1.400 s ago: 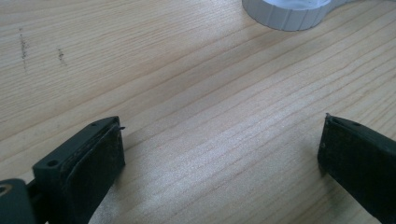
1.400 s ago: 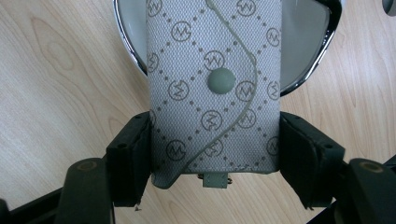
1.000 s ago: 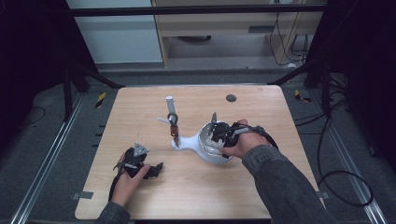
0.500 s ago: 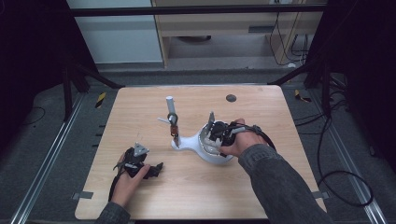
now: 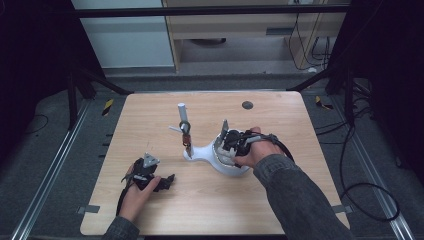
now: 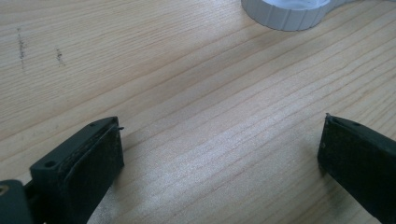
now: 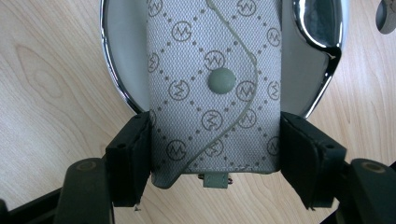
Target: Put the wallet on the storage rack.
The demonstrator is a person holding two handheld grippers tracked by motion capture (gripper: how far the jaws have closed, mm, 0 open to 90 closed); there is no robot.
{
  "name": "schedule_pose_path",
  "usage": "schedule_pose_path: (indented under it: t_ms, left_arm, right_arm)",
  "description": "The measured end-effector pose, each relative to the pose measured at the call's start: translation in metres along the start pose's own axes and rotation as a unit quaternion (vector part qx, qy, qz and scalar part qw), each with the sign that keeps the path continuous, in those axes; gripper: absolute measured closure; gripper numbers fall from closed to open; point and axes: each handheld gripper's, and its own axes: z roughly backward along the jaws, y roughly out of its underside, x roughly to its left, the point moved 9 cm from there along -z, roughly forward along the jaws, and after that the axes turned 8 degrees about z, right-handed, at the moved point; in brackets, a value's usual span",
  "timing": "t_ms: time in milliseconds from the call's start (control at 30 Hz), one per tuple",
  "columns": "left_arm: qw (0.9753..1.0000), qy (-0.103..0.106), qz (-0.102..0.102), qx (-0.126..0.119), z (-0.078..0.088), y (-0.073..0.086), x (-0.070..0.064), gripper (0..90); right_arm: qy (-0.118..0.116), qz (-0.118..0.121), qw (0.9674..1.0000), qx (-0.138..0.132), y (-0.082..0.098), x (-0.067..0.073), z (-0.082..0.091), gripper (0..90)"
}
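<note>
Right gripper (image 7: 215, 154) is pinching a grey patterned pouch (image 7: 215, 88) by both edges, over a chrome-rimmed white dish (image 7: 119, 70). From the high view I just get my hand over the dish (image 5: 235, 167) at the table's middle, right of a small stand (image 5: 184, 131). Left gripper (image 6: 219, 154) sits spread over bare wood (image 6: 187, 84), near left.

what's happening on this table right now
A person works at a wooden table with a claw in each hand. The right claw is shut on a grey patterned key pouch, holding it over a white, chrome-rimmed tray. The left claw rests open on bare wood, holding nothing. A small stand with hanging pieces sits beside the tray.
</note>
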Motion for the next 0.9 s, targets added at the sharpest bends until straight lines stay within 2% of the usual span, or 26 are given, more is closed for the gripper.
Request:
schedule_pose_path:
  t_ms: [133,600,900]
  left_arm:
    - [1.0,0.0,0.0,0.0,0.0,0.0,0.0,0.0]
    - [1.0,0.0,0.0,0.0,0.0,0.0,-0.0001,0.0]
    - [1.0,0.001,0.001,-0.001,-0.0003,-0.0002,-0.0004,0.0]
  right_arm:
    - [-0.001,0.004,1.0,0.001,-0.0018,0.0002,-0.0011,31.2]
    - [-0.003,-0.006,1.0,0.005,-0.0044,-0.0013,-0.0053,31.1]
    - [-0.005,-0.001,0.9999,0.009,-0.007,-0.001,-0.0093,31.1]
